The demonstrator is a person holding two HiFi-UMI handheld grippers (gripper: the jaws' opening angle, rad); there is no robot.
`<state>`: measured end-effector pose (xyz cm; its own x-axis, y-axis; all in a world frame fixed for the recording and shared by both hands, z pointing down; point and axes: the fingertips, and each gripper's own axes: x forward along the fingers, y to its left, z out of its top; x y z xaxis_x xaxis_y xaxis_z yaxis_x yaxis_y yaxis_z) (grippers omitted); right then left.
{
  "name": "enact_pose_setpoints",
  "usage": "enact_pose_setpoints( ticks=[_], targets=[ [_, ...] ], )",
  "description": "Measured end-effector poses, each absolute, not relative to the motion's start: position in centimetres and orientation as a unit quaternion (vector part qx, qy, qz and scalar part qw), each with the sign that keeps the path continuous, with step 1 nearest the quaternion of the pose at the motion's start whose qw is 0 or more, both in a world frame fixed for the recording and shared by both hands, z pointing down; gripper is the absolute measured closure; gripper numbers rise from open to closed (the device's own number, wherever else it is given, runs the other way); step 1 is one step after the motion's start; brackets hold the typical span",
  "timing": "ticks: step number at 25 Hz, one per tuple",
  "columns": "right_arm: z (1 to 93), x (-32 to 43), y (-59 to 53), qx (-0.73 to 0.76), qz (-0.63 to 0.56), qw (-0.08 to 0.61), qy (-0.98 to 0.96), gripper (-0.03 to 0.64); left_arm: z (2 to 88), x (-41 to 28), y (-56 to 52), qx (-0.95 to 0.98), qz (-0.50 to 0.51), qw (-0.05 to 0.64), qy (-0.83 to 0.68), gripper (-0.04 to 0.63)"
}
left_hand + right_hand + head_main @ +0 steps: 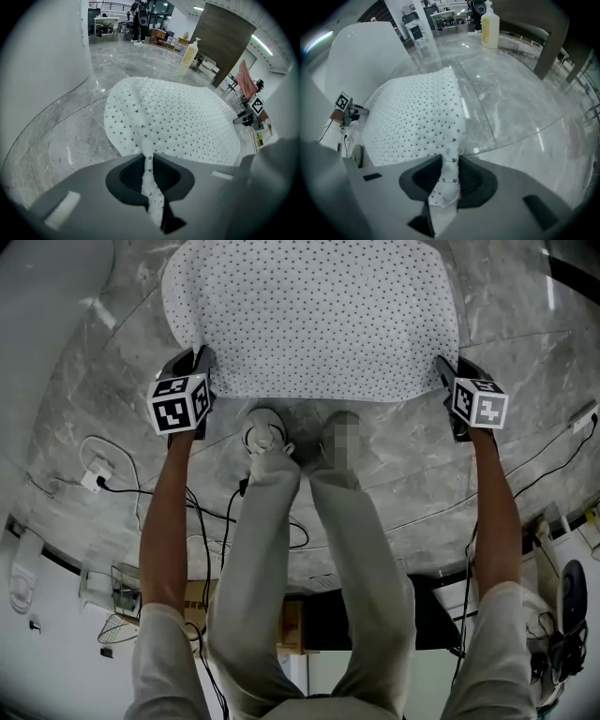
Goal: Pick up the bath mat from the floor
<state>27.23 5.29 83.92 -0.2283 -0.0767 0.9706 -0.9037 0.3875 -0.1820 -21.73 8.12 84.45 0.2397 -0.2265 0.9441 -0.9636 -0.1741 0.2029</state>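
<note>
With the left hand-held gripper (201,356) and the right hand-held gripper (441,364) each clamped on a near corner of the bath mat (314,315), mostly flat on the floor (525,352), could lose either thin pinch through an uneven or jerky lift.

- floor (84,343): glossy grey marble with pale veins.
- mat (314,315): white with dark dots, spread on the floor, near corners raised.
- cables (127,489): thin, trailing beside the person's shoe (265,432).
- bottle (189,51): upright, well beyond the mat.
</note>
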Motion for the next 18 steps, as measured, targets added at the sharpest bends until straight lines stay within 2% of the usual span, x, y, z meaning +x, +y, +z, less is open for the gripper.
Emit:
enact_pose_setpoints(
  ticks=[2, 3, 11, 18],
  targets=[
    [83.4, 26.4, 5.6, 0.361, 0.413, 0.496, -0.673, 0.559, 84.1, -21.5, 8.0, 0.643, 0.410, 0.453, -0.460, 0.561],
    [83.2, 26.2, 5.6, 0.362, 0.413, 0.496, -0.673, 0.569, 83.9, -21.4, 7.8, 0.643, 0.410, 0.455, -0.460, 0.563],
    [80.2, 24.3, 6.2, 0.353, 0.418, 0.487, -0.681, 0.586, 81.9, -20.4, 7.9, 0.650, 0.406, 0.467, -0.442, 0.565],
    [74.7, 21.5, 6.5, 0.350, 0.422, 0.470, -0.692, 0.588, 76.4, -18.4, 7.4, 0.667, 0.391, 0.472, -0.423, 0.566]
  ],
)
